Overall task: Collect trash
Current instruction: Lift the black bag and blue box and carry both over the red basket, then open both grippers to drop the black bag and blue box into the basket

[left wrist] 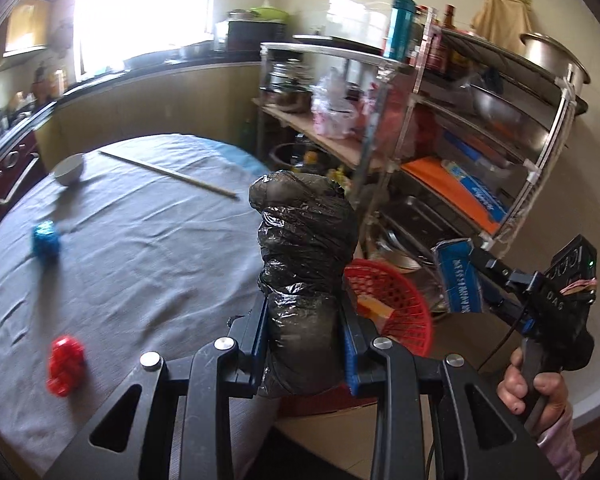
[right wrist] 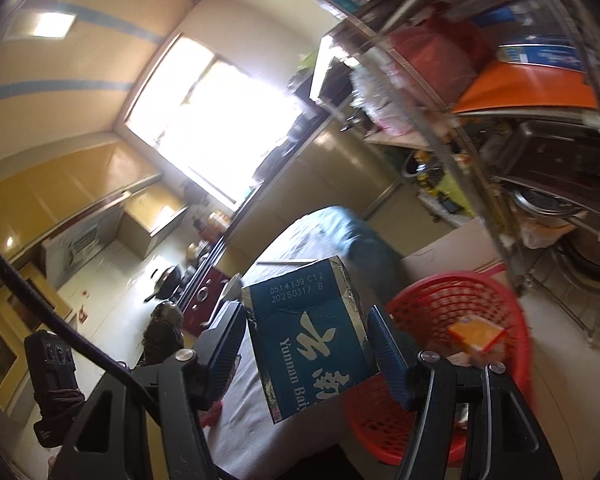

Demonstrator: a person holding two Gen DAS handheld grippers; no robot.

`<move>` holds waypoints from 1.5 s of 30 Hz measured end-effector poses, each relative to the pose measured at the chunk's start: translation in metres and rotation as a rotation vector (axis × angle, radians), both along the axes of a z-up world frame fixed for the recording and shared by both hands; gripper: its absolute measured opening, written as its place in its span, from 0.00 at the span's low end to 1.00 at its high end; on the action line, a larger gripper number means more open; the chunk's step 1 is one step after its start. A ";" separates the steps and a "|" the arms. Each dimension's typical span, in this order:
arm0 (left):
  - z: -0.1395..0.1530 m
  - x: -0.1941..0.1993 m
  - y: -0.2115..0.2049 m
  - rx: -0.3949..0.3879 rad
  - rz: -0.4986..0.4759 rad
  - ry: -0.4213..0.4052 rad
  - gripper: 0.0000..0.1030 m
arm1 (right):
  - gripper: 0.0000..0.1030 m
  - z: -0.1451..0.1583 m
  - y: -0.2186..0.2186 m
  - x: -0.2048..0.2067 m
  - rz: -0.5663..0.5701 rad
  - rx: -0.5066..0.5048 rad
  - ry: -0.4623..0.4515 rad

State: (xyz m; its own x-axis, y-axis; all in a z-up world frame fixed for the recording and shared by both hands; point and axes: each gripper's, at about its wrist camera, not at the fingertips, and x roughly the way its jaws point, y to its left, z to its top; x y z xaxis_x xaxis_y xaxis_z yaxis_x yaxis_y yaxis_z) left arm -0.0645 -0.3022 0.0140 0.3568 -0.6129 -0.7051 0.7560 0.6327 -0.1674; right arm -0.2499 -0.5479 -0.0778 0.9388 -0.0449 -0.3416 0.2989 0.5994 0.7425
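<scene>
The left hand-held gripper (left wrist: 305,344) is clamped on a crumpled black plastic bag (left wrist: 306,264), a glossy, wrinkled bundle that stands up at the centre of the left wrist view. The right hand-held gripper (right wrist: 306,344) is clamped on a blue carton (right wrist: 308,332), a flat-faced box with white lettering and torn silvery edges, at lower centre of the right wrist view. Just right of the carton sits a red plastic basket (right wrist: 440,300) of open lattice, with a small orange-and-yellow box (right wrist: 478,334) inside. On the round tabletop (left wrist: 140,240), draped in creased grey cloth, lie a crinkled blue wad (left wrist: 46,240), a red wad (left wrist: 65,364), a white bowl (left wrist: 70,168) and long chopsticks (left wrist: 168,174). A metal rack (left wrist: 500,128) of pots and bottles fills the right of the frame, and a bright window glares at upper left.
</scene>
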 end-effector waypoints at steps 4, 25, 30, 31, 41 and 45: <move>-0.006 0.001 -0.023 -0.022 -0.045 0.045 0.32 | 0.64 -0.009 -0.015 -0.014 -0.054 0.033 0.024; -0.055 -0.008 -0.090 0.022 -0.126 0.103 0.32 | 0.65 -0.045 -0.025 -0.019 -0.101 0.139 0.085; -0.067 -0.008 -0.102 0.053 -0.139 0.101 0.32 | 0.65 -0.054 -0.025 -0.016 -0.107 0.154 0.101; -0.069 -0.008 -0.104 0.061 -0.142 0.105 0.32 | 0.65 -0.056 -0.026 -0.016 -0.108 0.156 0.106; -0.095 0.004 -0.107 0.117 -0.106 0.165 0.45 | 0.67 -0.074 -0.028 -0.008 -0.104 0.218 0.136; -0.088 0.007 -0.091 0.103 -0.088 0.159 0.53 | 0.70 -0.071 -0.024 -0.003 -0.081 0.215 0.131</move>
State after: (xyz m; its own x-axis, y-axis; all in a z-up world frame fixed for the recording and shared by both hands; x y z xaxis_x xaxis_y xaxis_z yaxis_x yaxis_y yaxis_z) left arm -0.0573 -0.3933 -0.0741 0.1847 -0.5584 -0.8088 0.7781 0.5857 -0.2267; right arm -0.2529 -0.5723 -0.1490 0.8822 -0.0318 -0.4698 0.4415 0.4026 0.8019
